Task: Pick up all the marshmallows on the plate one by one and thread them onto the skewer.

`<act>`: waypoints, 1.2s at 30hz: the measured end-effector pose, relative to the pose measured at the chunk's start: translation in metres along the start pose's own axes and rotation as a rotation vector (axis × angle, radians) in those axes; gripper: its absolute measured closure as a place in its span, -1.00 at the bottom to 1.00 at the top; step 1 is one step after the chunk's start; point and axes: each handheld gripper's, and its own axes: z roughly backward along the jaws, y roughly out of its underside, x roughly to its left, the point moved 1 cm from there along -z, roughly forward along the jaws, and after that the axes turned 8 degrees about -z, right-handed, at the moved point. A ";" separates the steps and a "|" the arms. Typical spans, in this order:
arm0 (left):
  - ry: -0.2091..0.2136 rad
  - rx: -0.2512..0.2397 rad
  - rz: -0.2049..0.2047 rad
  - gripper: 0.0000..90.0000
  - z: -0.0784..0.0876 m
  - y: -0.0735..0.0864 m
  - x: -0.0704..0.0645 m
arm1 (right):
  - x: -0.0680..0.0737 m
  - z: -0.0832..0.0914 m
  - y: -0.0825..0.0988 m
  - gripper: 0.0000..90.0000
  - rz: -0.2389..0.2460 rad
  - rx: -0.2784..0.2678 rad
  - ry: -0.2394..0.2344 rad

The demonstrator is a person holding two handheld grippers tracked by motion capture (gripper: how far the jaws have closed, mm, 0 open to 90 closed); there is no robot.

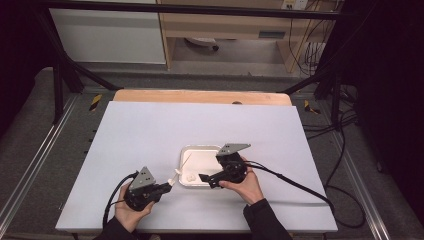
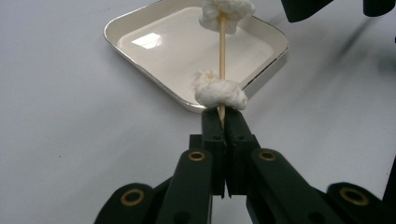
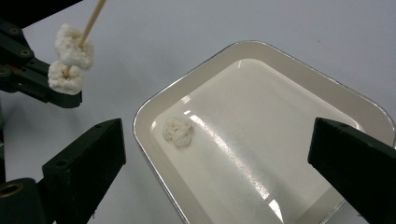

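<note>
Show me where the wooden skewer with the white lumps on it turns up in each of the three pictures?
High view: the skewer slants up from the left gripper, over the tray's left rim.
Left gripper view: centre, upright, pinched between the shut jaws, two lumps on it.
Right gripper view: top left corner, two lumps stacked.
Shared landmark: the white tray, with one loose lump inside.

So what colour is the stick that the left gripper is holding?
Pale tan wood; the stick shows best in the left gripper view.
</note>
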 end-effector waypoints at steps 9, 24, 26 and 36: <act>-0.006 -0.004 0.003 0.97 0.004 0.001 0.004 | -0.004 -0.014 0.000 -0.85 -0.041 -0.009 0.005; -0.022 -0.010 0.016 0.97 0.009 0.002 0.011 | 0.015 -0.042 -0.009 -0.84 0.064 0.078 0.065; -0.024 -0.012 0.021 0.97 0.010 0.003 0.012 | 0.018 -0.048 -0.009 -0.77 0.074 0.085 0.064; -0.029 -0.013 0.025 0.97 0.010 0.003 0.014 | 0.023 -0.062 -0.003 -0.31 0.163 0.105 0.066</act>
